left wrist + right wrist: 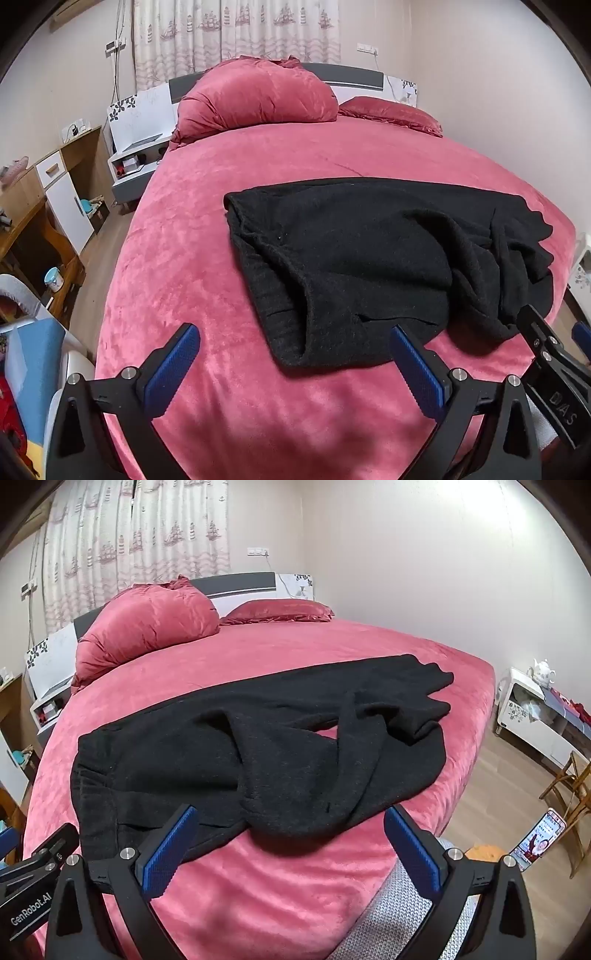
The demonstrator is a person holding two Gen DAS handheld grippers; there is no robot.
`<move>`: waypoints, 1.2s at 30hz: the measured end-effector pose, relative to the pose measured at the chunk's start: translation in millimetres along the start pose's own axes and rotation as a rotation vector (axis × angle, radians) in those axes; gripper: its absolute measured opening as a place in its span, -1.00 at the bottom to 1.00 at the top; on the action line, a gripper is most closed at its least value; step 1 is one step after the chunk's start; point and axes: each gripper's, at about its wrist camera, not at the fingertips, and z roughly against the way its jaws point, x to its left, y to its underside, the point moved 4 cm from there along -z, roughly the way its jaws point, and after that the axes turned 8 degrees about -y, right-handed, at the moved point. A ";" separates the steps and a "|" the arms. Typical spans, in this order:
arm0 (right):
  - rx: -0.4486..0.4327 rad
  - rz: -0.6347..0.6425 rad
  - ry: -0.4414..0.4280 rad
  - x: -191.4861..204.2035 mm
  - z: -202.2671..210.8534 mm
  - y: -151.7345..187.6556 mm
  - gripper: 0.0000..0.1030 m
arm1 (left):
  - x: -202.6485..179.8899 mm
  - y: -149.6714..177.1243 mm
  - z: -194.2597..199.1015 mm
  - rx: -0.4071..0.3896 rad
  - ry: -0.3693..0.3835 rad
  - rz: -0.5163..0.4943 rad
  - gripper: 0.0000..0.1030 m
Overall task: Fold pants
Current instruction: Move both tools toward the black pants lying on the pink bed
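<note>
While the black fuzzy knitted pants (369, 266) lie rumpled across the near part of the bed with the pink plush cover (221, 221), both tools hang above the near edge of the bed and hold nothing.

On the left, the left gripper (295, 373) has its blue ribbed pads (173, 369) wide apart, with only pink cover between them. The waistband end of the pants is just ahead of it. To its right, the right gripper (288, 849) also stands with its fingers spread, and the bulging middle fold of the pants lies just in front of them. Farther right, the two leg ends lie crossed and twisted toward the right edge of the bed.

I judge that the folding is not yet begun. To do the first step well, each gripper should take one clear edge, the left at the waistband and the right at a leg end. Then the cloth should be pulled flat before any fold, because the thick knit will probably keep its wrinkles.

On the side of the right gripper I can read "DAS", and the left gripper's body carries "GenRobot.AI". A phone (539, 838) stands at the far right; its screen text is too small to read.
</note>
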 end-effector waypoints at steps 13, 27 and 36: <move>0.012 -0.012 -0.027 0.5 -4.1 2.9 0.98 | 3.2 7.1 -7.5 0.015 -0.044 0.006 0.99; 0.026 -0.018 -0.042 1.9 -6.6 4.7 0.98 | 5.5 7.3 -12.5 0.044 -0.046 0.015 0.99; 0.032 -0.016 -0.048 2.0 -7.9 5.0 0.98 | 6.9 8.0 -15.3 0.057 -0.047 0.023 0.99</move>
